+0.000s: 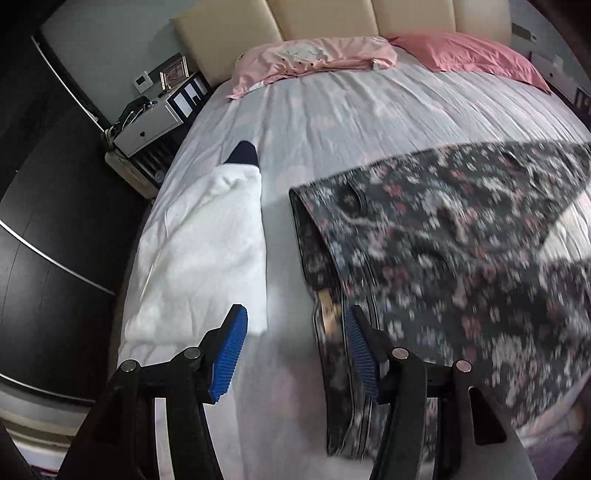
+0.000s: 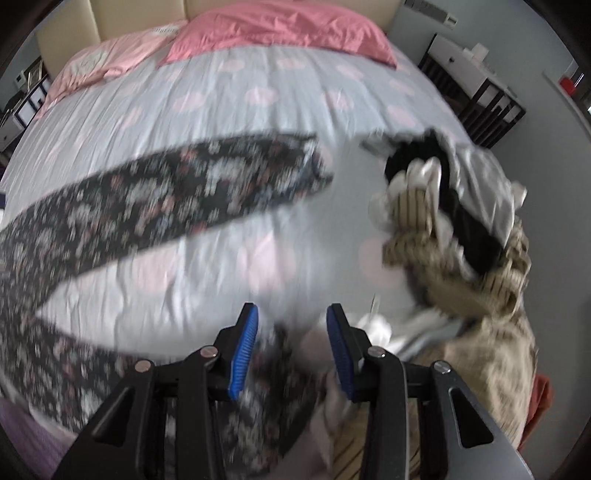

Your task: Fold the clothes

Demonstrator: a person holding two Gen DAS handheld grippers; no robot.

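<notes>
On the left of the bed (image 1: 332, 122) a white top (image 1: 207, 251) lies folded, set aside as if done. The left tool (image 1: 293, 350) hangs with its fingers apart, its right pad touching the waistband of the flowered trousers (image 1: 424, 236), which are spread flat with legs parted, ready for folding. The right tool (image 2: 291, 343) is also apart, over one trouser leg. Further right waits a heap of unfolded clothes (image 2: 461, 240), then a bedside table (image 2: 476, 74); pink pillows (image 2: 280, 33) sit by the headboard
</notes>
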